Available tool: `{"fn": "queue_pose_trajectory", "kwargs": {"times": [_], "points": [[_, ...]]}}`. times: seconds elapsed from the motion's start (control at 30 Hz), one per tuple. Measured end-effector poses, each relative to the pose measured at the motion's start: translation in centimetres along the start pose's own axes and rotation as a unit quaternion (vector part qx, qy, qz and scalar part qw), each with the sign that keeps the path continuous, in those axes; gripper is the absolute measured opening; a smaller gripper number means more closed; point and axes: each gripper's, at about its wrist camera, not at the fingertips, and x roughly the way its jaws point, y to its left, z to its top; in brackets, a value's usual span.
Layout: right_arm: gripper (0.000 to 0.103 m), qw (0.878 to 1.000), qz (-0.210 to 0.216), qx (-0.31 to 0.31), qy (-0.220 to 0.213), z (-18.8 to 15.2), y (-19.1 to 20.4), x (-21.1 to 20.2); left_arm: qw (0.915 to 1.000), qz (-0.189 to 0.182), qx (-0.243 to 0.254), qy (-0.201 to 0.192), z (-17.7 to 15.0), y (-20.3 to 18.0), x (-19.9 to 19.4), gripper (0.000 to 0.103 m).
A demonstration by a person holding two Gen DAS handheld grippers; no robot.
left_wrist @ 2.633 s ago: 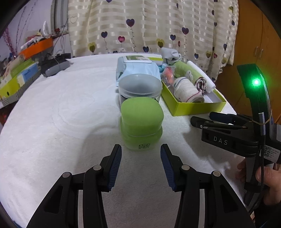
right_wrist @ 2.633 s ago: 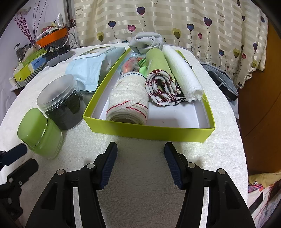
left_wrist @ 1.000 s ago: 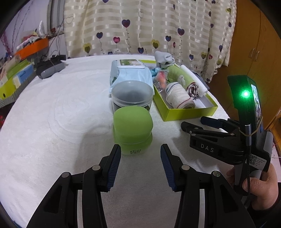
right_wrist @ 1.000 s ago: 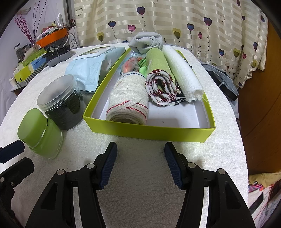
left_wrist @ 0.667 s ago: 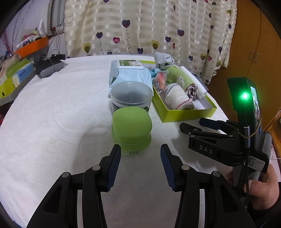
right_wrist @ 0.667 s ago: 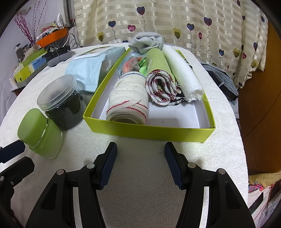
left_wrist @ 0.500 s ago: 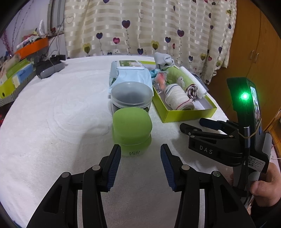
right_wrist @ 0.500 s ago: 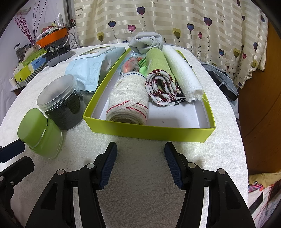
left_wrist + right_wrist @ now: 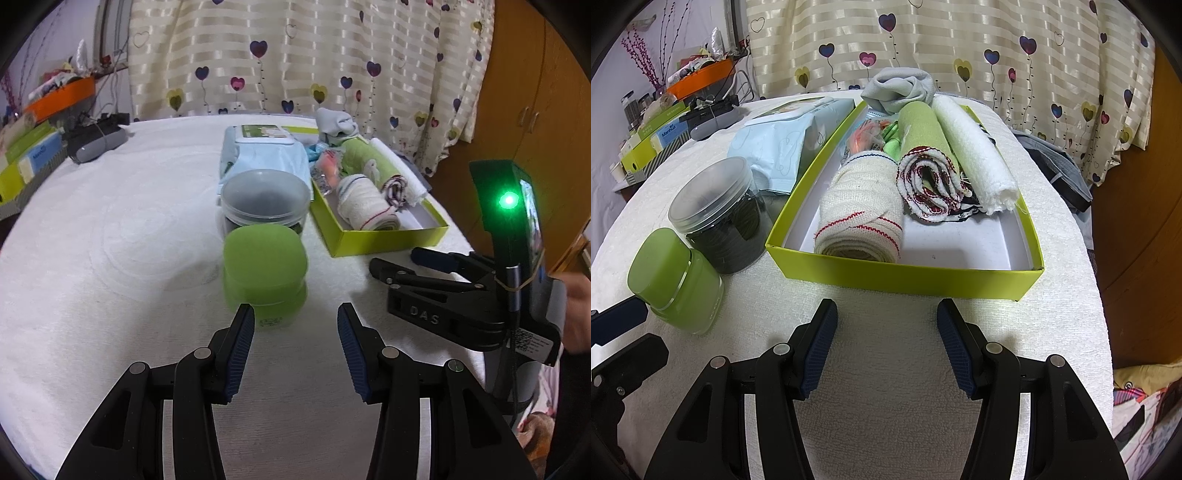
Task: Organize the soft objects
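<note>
Where rolled towels [image 9: 864, 218] fill green box [image 9: 905, 275], front bare.

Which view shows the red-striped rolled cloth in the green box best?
The right wrist view: the red-striped rolled cloth lies close and large at the near end of the green box, with its stripes and rolled end clear. In the left wrist view the same cloth appears small, off to the right.

A white terry-covered table [image 9: 886, 424] carries a green jar [image 9: 676, 284] at nine o'clock, a dark jar [image 9: 720, 214] just behind, a wipes pack [image 9: 783, 140] — and, at twelve, a lime box [image 9: 905, 275]
</note>
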Motion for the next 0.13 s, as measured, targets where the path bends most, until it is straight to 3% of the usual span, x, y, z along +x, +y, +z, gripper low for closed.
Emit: {"fn": "queue_pose_trajectory", "kwargs": {"times": [0.13], "points": [[0.057,1.0,0.0,0.0,0.0,0.0,0.02,0.01,1.0,0.004,0.001,0.0,0.05,0.02,0.18,0.045]]}}
